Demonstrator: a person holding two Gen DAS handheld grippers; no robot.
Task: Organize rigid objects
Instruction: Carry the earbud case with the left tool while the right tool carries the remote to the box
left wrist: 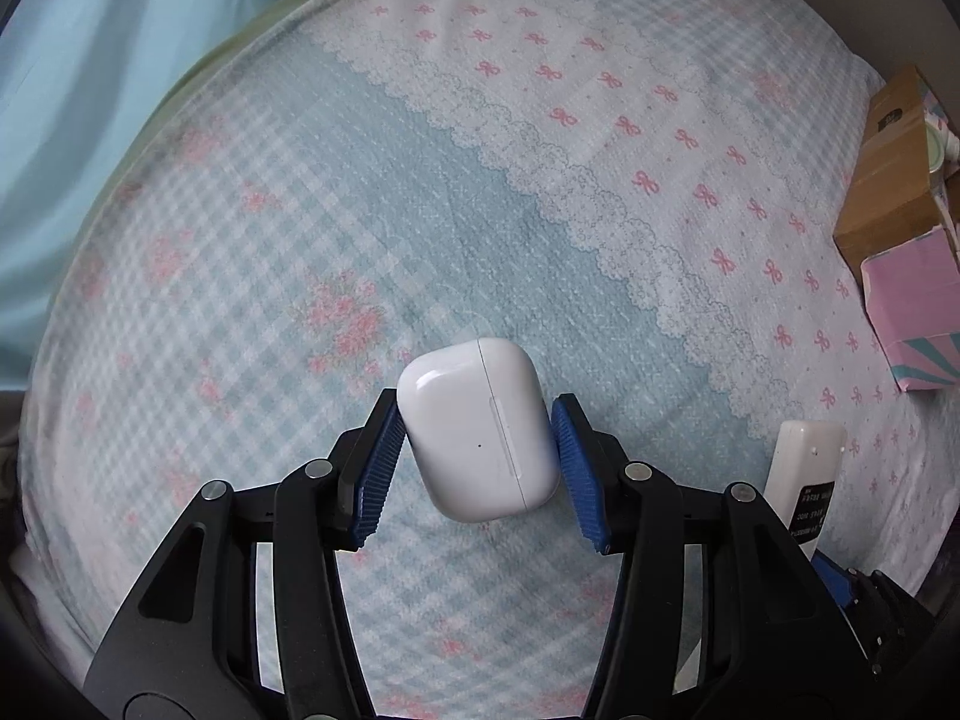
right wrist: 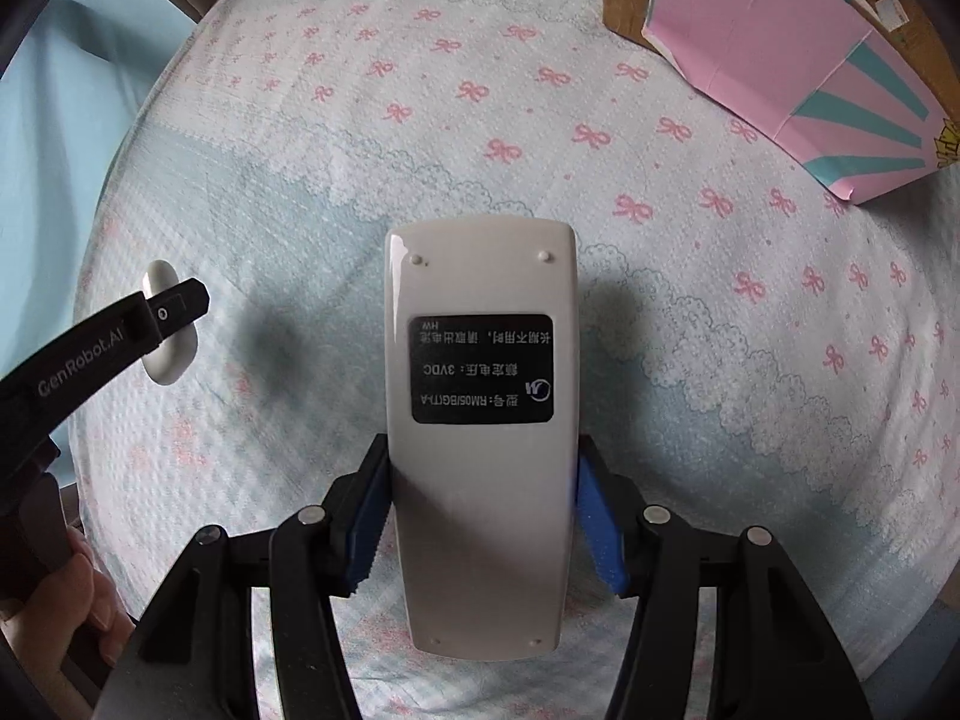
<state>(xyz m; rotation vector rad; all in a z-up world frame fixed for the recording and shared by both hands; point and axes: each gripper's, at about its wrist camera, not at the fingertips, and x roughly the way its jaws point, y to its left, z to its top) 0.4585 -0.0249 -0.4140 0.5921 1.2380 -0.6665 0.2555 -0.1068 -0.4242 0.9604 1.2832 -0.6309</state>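
My left gripper (left wrist: 477, 429) is shut on a white earbuds case (left wrist: 477, 429), its blue pads pressing both sides, held above the patterned bedsheet (left wrist: 300, 210). My right gripper (right wrist: 480, 474) is shut on a white remote control (right wrist: 480, 420), held back side up with a black label showing. The remote also shows at the lower right of the left wrist view (left wrist: 804, 480). The left gripper's finger (right wrist: 174, 309) and the earbuds case (right wrist: 168, 360) show at the left of the right wrist view.
A brown cardboard box (left wrist: 894, 168) with a pink box (left wrist: 912, 312) leaning in it stands at the bed's right side; the pink box (right wrist: 780, 60) is at the upper right in the right wrist view. A light blue fabric (left wrist: 120, 60) lies left.
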